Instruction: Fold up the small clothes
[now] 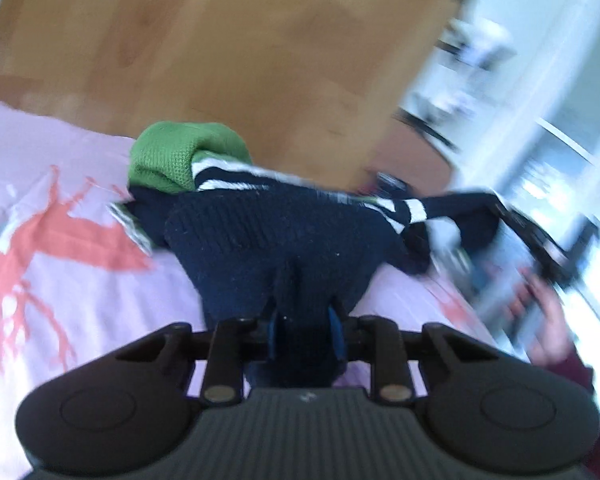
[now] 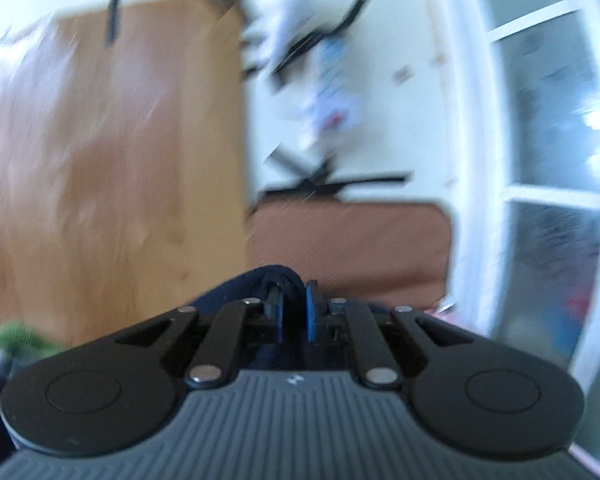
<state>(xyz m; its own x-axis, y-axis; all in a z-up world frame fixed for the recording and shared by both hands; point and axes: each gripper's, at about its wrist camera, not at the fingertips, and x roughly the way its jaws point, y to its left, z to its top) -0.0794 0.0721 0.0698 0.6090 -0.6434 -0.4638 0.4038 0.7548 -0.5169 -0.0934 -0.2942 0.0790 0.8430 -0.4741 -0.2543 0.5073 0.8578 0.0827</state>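
Note:
A small knitted sweater [image 1: 284, 232], navy with white stripes and a green part at its far end, is stretched over a pink bed cover [image 1: 60, 280]. My left gripper [image 1: 304, 332] is shut on the navy hem close to the camera. My right gripper [image 1: 536, 240] shows blurred at the right of the left wrist view, holding the far navy sleeve end with a hand behind it. In the right wrist view the right gripper [image 2: 294, 304] is shut on a fold of navy knit [image 2: 276, 274], lifted above the bed.
The pink cover carries a coral antler print [image 1: 40, 240]. A wooden wardrobe [image 1: 220, 60] stands behind the bed. A brown cushioned panel [image 2: 352, 240], a black stand with white items [image 2: 316, 80] and a white-framed glass door [image 2: 548, 160] lie to the right.

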